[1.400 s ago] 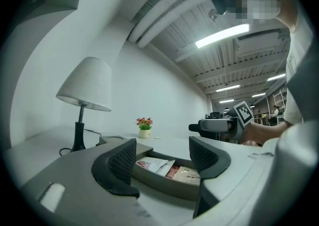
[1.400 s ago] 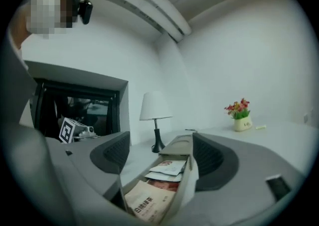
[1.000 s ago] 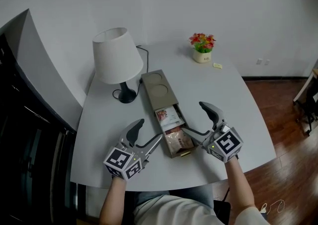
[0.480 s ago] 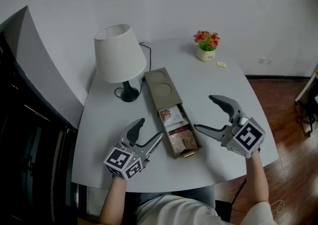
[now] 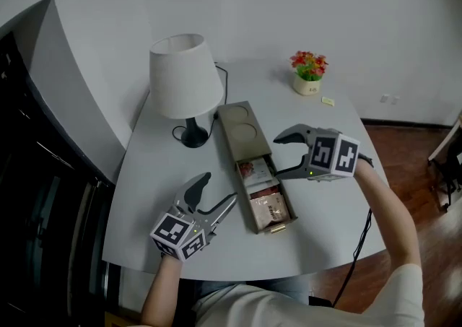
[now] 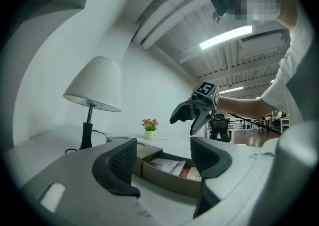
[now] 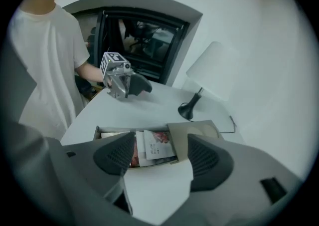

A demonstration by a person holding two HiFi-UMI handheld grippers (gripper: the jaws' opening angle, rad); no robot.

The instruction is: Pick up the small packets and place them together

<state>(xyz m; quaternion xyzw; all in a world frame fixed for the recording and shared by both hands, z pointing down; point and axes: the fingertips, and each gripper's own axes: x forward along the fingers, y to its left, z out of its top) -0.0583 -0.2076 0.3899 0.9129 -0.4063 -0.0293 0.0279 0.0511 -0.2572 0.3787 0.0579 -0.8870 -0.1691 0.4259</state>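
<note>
A long tan box point(image 5: 241, 129) lies on the grey table with its drawer point(image 5: 246, 208) pulled out toward me. Inside lie small packets: a white and red one point(image 5: 253, 169) and a brown one point(image 5: 269, 208). My right gripper point(image 5: 279, 156) hovers just right of the drawer's far end, tilted down. It is open, its jaws have just been closing, and nothing is between them. In the right gripper view the packets point(image 7: 156, 150) show beyond the jaws. My left gripper point(image 5: 218, 188) rests open left of the drawer, aimed level at the drawer's side point(image 6: 169, 176).
A white-shaded lamp point(image 5: 185, 81) with a black base and cable stands behind the box at the left. A small flower pot point(image 5: 310, 74) and a yellow note point(image 5: 328, 101) sit at the table's far right. A dark cabinet borders the table's left.
My right gripper has swung from the drawer's right side out to the right, then up and left beside the drawer's far end, rolling and tipping downward. The left gripper has stayed put.
</note>
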